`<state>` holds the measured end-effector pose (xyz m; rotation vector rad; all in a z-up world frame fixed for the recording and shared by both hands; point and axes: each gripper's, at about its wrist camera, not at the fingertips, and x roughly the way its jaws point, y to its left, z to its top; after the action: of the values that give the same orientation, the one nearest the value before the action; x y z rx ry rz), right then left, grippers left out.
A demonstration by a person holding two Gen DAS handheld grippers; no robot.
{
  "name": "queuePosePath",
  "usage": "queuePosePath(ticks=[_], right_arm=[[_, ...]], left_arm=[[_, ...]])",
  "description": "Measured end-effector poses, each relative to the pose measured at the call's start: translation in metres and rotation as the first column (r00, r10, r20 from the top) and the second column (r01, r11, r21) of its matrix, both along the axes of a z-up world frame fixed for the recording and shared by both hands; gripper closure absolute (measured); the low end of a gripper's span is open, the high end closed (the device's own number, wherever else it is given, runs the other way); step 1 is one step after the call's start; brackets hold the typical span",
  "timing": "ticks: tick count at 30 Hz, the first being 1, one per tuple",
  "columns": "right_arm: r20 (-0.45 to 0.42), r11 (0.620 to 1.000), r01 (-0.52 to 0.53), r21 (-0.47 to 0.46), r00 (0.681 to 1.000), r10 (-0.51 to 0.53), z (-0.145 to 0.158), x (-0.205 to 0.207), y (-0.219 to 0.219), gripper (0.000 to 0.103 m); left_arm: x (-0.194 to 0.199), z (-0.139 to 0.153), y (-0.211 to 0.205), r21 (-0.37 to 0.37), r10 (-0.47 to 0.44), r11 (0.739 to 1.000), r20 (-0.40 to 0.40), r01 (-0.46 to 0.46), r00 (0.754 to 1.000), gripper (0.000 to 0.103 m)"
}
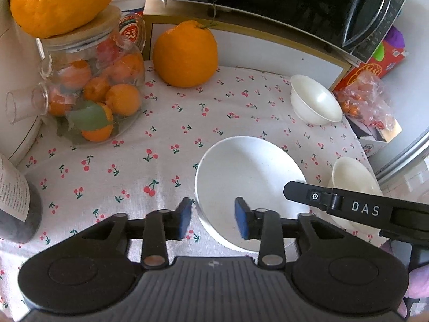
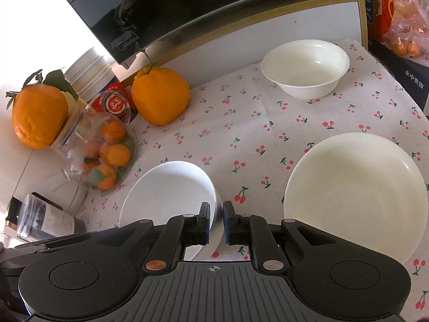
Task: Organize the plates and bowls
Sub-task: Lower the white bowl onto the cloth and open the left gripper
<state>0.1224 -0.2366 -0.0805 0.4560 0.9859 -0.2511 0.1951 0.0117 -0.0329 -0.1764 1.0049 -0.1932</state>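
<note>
My left gripper (image 1: 213, 218) stands with its jaws apart, the blue pads (image 1: 185, 218) straddling the near-left rim of the white bowl (image 1: 249, 185) without pressing on it: one pad sits outside the wall over the tablecloth (image 1: 161, 134), the other inside over the bowl's floor. My right gripper (image 2: 215, 221) has its jaws drawn close about the same bowl's right-hand rim, one pad inside and one outside; a thin slit shows on each side of the wall, so I cannot tell whether the pads truly pinch it. In the left wrist view the right gripper's black finger, lettered DAS, reaches in over the bowl's far-right edge. The bowl rests on the cherry-print cloth. Just to its right lies a cream plate (image 2: 356, 196), apart from it. Farther back, near the cabinet front, stands a small cream bowl (image 2: 305, 67), upright and empty. To the left sit a big orange (image 1: 185, 53), a glass jar of small oranges (image 1: 91, 91) with another orange (image 1: 61, 0) on its lid, and a dark bottle (image 1: 16, 201) at the edge. A black microwave (image 1: 281, 2) sits above the cabinet.
</note>
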Motion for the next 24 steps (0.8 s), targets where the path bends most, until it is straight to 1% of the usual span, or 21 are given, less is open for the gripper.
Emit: queuePosePath(ticks=[4, 6, 8, 10, 11, 12, 14, 19, 20, 21, 24], right_arm=[[-0.001, 1.000, -0.007, 0.000, 1.000, 0.007, 0.002, 0.000, 0.000, 0.082], [0.002, 1.000, -0.012, -0.005, 1.000, 0.012, 0.004, 0.000, 0.001, 0.076], [0.007, 1.000, -0.023, -0.011, 1.000, 0.023, 0.008, 0.000, 0.000, 0.070], [0.018, 0.999, -0.036, -0.023, 0.999, 0.036, 0.015, -0.001, 0.000, 0.065], [0.028, 0.999, -0.043, -0.029, 0.999, 0.043, 0.019, -0.002, -0.001, 0.060], [0.040, 0.998, -0.047, -0.036, 0.998, 0.049, 0.024, -0.003, -0.002, 0.052], [0.067, 0.997, -0.053, -0.047, 0.996, 0.056, 0.034, -0.007, -0.005, 0.042], [0.104, 0.995, -0.066, -0.074, 0.992, 0.073, 0.051, -0.016, -0.014, 0.027], [0.106, 0.994, -0.069, -0.083, 0.991, 0.077, 0.054, -0.017, -0.016, 0.023], [0.108, 0.993, -0.070, -0.092, 0.991, 0.080, 0.056, -0.020, -0.018, 0.020], [0.106, 0.991, -0.074, -0.108, 0.991, 0.086, 0.060, -0.026, -0.026, 0.016]], left_arm=[[0.000, 0.003, 0.003, -0.006, 0.011, 1.000, 0.005, -0.011, 1.000, 0.047], [0.000, 0.006, 0.004, -0.001, 0.016, 1.000, 0.013, -0.016, 1.000, 0.043], [-0.001, 0.009, 0.004, 0.007, 0.021, 1.000, 0.021, -0.021, 1.000, 0.035], [-0.002, 0.013, 0.004, 0.012, 0.022, 1.000, 0.033, -0.022, 0.999, 0.032], [-0.002, 0.015, 0.003, 0.015, 0.021, 1.000, 0.040, -0.021, 0.999, 0.029], [-0.003, 0.017, 0.003, 0.019, 0.021, 1.000, 0.048, -0.022, 0.999, 0.027], [-0.005, 0.023, 0.002, 0.025, 0.019, 0.999, 0.068, -0.021, 0.998, 0.018], [-0.009, 0.033, -0.005, 0.025, -0.009, 1.000, 0.083, 0.007, 0.996, 0.003], [-0.009, 0.034, -0.008, 0.029, -0.017, 0.999, 0.081, 0.015, 0.997, 0.000], [-0.010, 0.035, -0.010, 0.035, -0.025, 0.999, 0.078, 0.022, 0.997, 0.001], [-0.013, 0.036, -0.017, 0.058, -0.040, 0.998, 0.065, 0.036, 0.997, 0.001]])
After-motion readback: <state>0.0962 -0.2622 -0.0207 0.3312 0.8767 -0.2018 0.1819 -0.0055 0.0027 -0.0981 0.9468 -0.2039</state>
